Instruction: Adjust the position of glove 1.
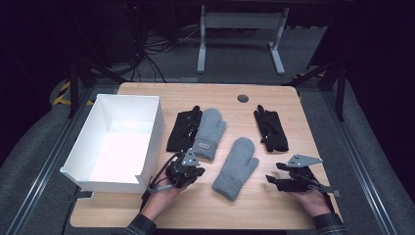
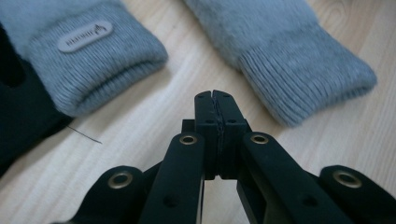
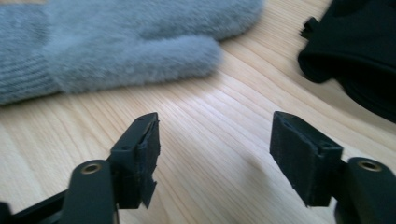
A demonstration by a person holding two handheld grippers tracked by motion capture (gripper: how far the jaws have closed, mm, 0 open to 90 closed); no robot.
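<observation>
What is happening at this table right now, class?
A person holds a gripper in each hand over a wooden table. The left gripper is shut with nothing between its jaws, close to the cuffs of two grey mittens. The right gripper is open and empty, near the thumb of the nearer mitten. Two black gloves lie farther back, and a white box sits empty at the left.

- Grey fuzzy mitten point(image 1: 237, 168) lies flat on the table, ribbed cuff toward the person, thumb to the right.
- Second grey mitten point(image 1: 209, 132), with a small cuff label, lies partly over a black glove point(image 1: 182, 129).
</observation>
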